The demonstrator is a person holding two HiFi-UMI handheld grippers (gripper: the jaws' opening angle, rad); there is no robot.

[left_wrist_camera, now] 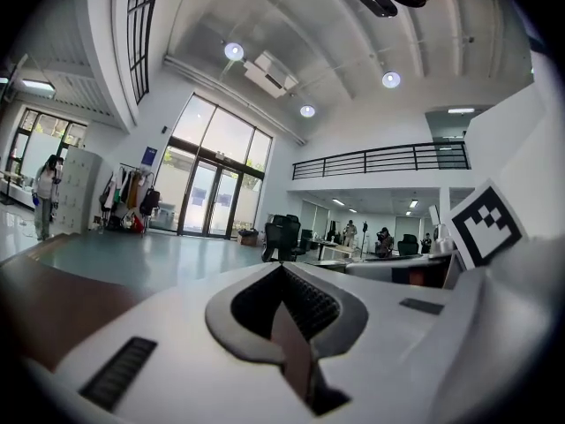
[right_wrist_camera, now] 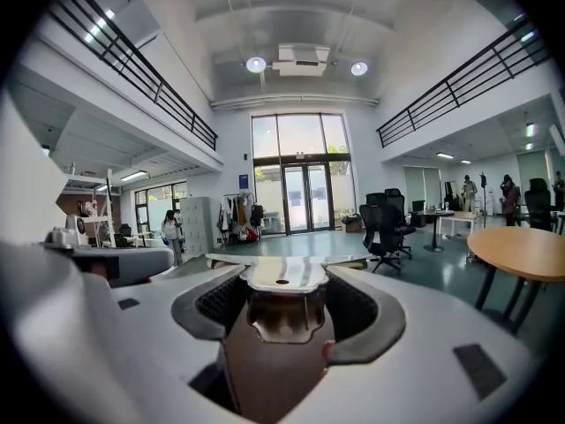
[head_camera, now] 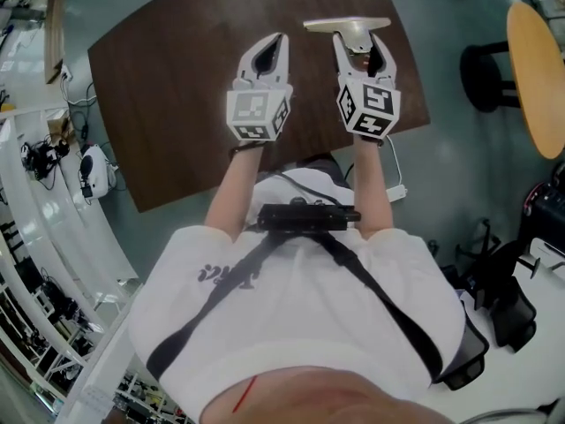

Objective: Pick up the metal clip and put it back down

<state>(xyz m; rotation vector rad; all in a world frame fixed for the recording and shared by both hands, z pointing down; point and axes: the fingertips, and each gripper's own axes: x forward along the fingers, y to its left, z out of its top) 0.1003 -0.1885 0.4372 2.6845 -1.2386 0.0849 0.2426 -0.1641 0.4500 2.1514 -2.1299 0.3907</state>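
The right hand-held gripper [head_camera: 362, 49] grips the shiny silver metal clip [head_camera: 346, 25], its jaws closed on the clip's narrow body. The clip sticks out at 12 o'clock from the jaw tips. Its wide flat bar runs 9 to 3 o'clock, over the far edge of the dark brown table [head_camera: 177, 104], and it looks lifted clear. The left hand-held gripper [head_camera: 275, 47], at 9 o'clock, is closed on nothing. Setting down means lowering straight.
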